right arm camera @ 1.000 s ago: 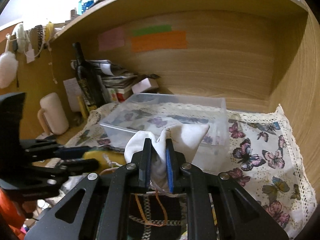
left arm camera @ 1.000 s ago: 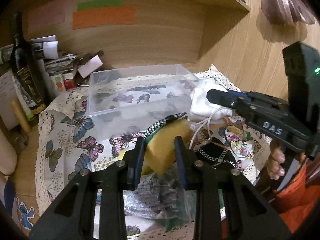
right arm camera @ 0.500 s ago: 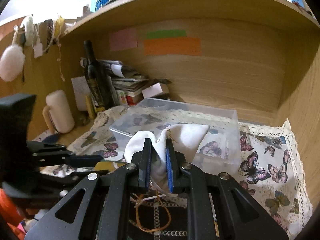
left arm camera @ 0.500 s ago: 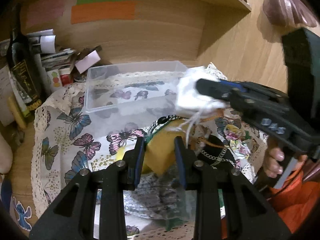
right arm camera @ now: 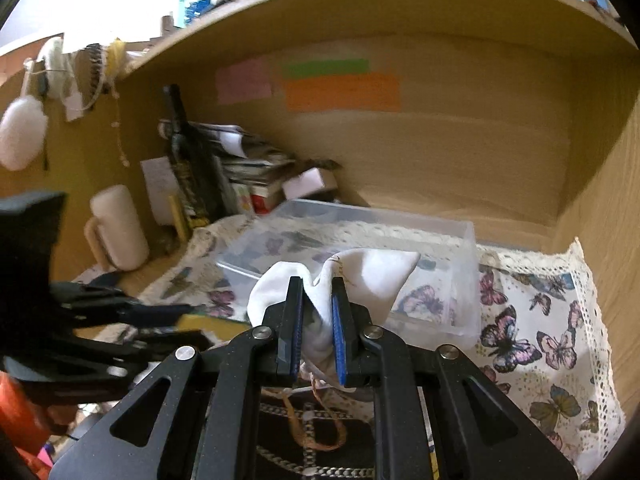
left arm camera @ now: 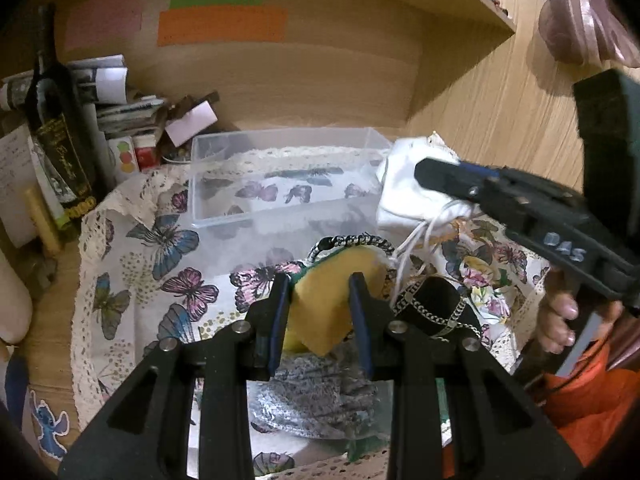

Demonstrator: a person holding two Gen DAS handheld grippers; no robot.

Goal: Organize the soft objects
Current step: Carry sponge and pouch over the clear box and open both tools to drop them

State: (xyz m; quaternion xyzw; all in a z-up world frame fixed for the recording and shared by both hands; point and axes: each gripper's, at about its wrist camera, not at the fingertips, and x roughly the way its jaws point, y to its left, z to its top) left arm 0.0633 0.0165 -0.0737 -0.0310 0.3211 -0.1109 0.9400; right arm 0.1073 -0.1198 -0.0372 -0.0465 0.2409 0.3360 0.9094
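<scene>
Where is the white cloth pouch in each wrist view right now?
Left wrist: white cloth pouch right of centre, held by the right gripper, at the clear plastic box's right end.
Right wrist: pouch centre, pinched between the fingers, before the box.
Shared landmark: orange paper strip.

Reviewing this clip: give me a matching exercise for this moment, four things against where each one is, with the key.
Things:
1. yellow sponge
2. white cloth pouch
3. clear plastic box
4. dark bottle

Places:
A. upright at the far left, beside the stacked papers
B. between the left gripper's fingers
C. on the butterfly cloth, nothing inside it
D. pinched in the right gripper, above the box's near edge

Pairs: 1-B, 2-D, 3-C, 4-A
</scene>
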